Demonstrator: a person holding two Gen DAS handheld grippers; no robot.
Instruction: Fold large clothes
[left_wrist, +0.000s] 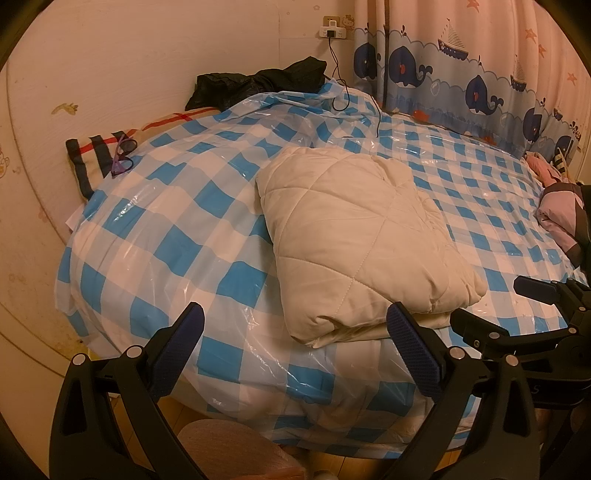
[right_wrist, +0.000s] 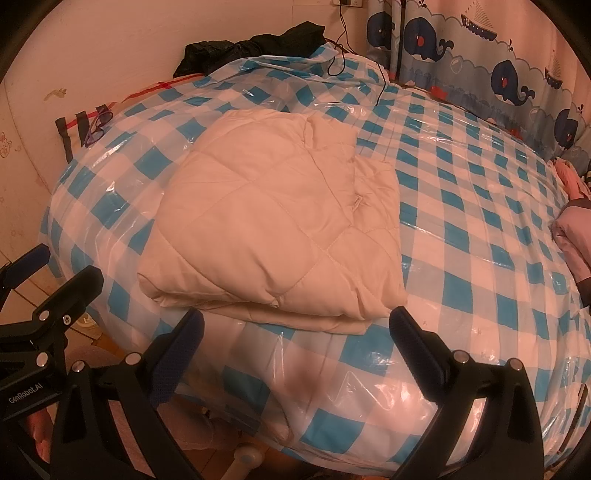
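My left gripper (left_wrist: 295, 325) and right gripper (right_wrist: 297, 328) both gape wide, holding nothing. The folded cream quilt (right_wrist: 273, 225) lies on the blue-checked plastic sheet (right_wrist: 461, 229), its near edge just ahead of my fingertips; whether my left pad touches it is unclear

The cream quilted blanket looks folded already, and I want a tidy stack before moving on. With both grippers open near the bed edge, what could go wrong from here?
1. The cream quilted blanket lies on a glossy checked plastic cover near the bed's front edge, so a nudge might slide it off.
2. Its layers sit uneven at the near edge, so a grasp by the right gripper or left gripper might catch only the top layer and undo the fold.
3. A black cable trails on the cover behind it and could snag.
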